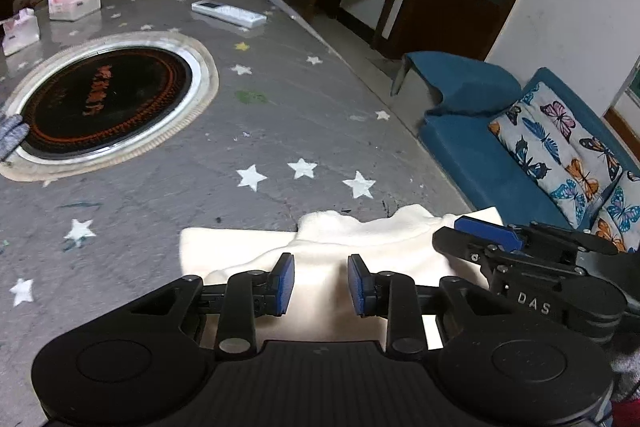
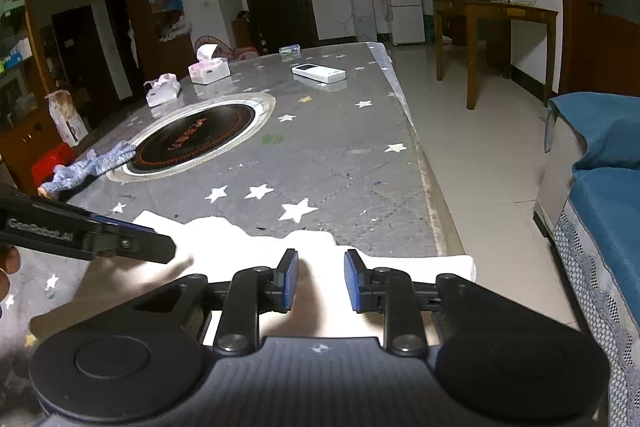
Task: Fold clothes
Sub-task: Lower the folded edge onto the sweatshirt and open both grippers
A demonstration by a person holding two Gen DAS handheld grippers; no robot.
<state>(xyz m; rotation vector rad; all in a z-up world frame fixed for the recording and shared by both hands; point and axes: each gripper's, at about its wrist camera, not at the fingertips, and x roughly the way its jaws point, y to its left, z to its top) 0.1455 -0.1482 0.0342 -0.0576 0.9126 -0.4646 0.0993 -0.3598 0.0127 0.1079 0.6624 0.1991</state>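
A cream-white garment (image 1: 360,239) lies flat on the near part of the star-patterned grey table (image 1: 280,131), close to its right edge. My left gripper (image 1: 320,267) hovers over the garment with its blue pads apart and nothing pinched between them. The right gripper (image 1: 480,231) comes in from the right over the same garment. In the right wrist view, the right gripper (image 2: 321,263) is likewise open above the white garment (image 2: 420,265), and the left gripper (image 2: 132,239) reaches in from the left. The cloth under both tools is partly hidden.
A round black hotplate (image 1: 104,99) is set into the table. Behind it are tissue packs (image 1: 74,1), a white remote (image 1: 228,13) and a blue-grey knitted cloth (image 2: 92,163). The table edge (image 2: 424,167) drops to tiled floor; a blue sofa (image 1: 480,147) with butterfly cushions stands to the right.
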